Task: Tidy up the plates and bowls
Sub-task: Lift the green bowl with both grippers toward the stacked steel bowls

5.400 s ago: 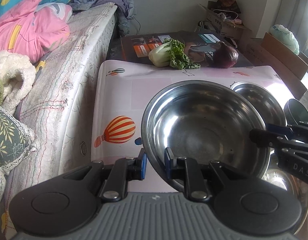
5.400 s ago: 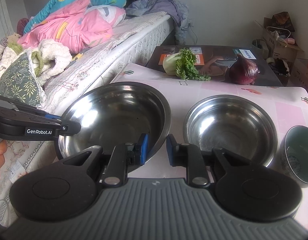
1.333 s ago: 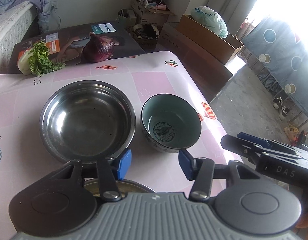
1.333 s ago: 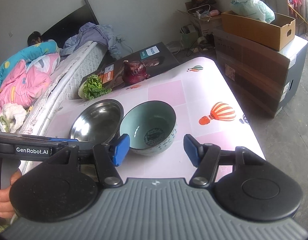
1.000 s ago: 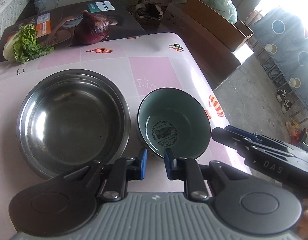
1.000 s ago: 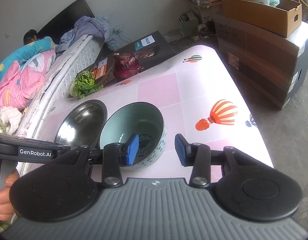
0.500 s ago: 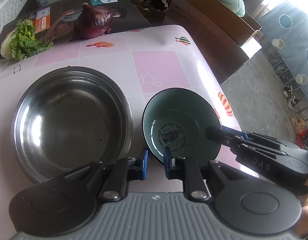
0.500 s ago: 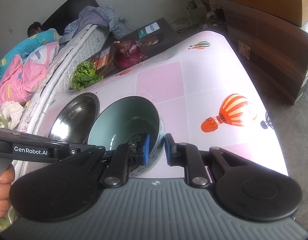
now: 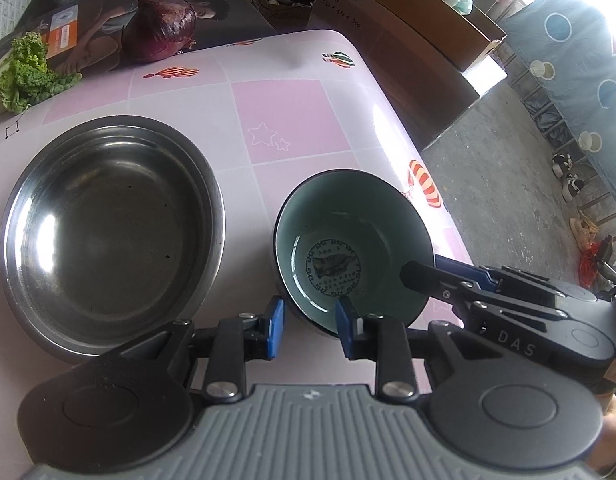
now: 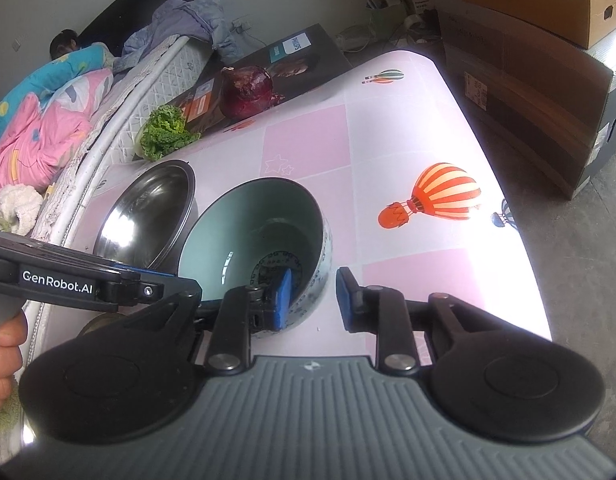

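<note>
The green bowl (image 9: 353, 252) stands upright on the pink table (image 9: 284, 120), near its near-right corner, with a dark printed round mark on its inside bottom. Just to its left, close but apart, sits the steel bowl (image 9: 112, 232), wider and empty. Both grippers straddle the green bowl's rim. The left gripper (image 9: 309, 320) is at the bowl's near edge: one blue pad is outside the wall and the other inside, and a gap shows between pads and wall, so its jaws stand parted and are not pinching; they have just been opening with the rim between them. The right gripper (image 10: 311, 300) is at the bowl's right side, with its left pad inside the bowl against or very close to the wall and its right pad clear of the outer wall, over the table; its jaws are also parted and have just been opening around the rim. In the left wrist view the right gripper's fingers reach in over the rim from the right. In the right wrist view a hand (image 10: 2, 364) shows at the left edge, behind the left gripper's body. At the table's far side lie a red onion (image 9: 160, 28) and lettuce (image 9: 28, 76), the onion resting on a dark box (image 9: 228, 12). Cardboard boxes (image 10: 547, 52) stand on the floor to the right, and a bed (image 10: 68, 120) with bedding lies to the left.
</note>
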The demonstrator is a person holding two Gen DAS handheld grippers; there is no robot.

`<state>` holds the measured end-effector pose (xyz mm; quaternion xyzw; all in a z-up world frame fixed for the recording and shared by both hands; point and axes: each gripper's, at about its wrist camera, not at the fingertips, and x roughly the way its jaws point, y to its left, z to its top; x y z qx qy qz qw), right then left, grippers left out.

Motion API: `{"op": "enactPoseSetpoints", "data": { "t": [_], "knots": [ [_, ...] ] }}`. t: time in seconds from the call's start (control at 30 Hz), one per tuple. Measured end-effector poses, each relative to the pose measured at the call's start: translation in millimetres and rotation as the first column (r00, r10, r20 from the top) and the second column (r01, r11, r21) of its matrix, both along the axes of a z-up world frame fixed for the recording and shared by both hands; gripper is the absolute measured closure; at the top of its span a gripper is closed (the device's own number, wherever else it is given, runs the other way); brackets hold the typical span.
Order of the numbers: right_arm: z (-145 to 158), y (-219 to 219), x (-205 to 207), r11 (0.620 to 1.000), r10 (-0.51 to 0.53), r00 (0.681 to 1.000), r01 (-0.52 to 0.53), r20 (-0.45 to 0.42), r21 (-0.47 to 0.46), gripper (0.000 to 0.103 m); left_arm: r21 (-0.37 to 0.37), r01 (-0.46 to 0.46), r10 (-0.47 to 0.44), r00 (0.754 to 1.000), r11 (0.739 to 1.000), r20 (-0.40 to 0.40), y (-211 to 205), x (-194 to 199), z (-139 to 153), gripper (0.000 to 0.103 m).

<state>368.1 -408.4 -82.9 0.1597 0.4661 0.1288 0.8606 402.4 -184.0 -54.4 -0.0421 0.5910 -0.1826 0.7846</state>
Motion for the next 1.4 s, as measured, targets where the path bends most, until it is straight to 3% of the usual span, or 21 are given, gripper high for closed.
{"op": "enactPoseSetpoints", "data": {
  "t": [0.27, 0.83, 1.13, 1.4],
  "knots": [
    [-13, 2, 11, 1.0, -0.021, 0.999, 0.022, -0.025, 0.019, 0.079, 0.081, 0.011, -0.012, 1.0, 0.997, 0.012, -12, 10, -12, 0.079],
    [-15, 15, 17, 0.999, -0.012, 1.0, 0.012, -0.019, -0.03, 0.08, 0.108, 0.025, -0.027, 1.0, 0.994, 0.013, -16, 9, -17, 0.082],
    [1, 15, 11, 0.999, -0.008, 1.0, 0.008, 0.001, -0.042, 0.08, 0.089, 0.023, -0.028, 0.998, 0.996, 0.049, -11, 2, 0, 0.081],
    [35, 29, 9, 0.998, 0.006, 0.999, -0.003, 0.049, -0.061, 0.08, 0.062, 0.006, -0.012, 0.995, 0.998, 0.102, 8, -9, 28, 0.081]
  ]
}}
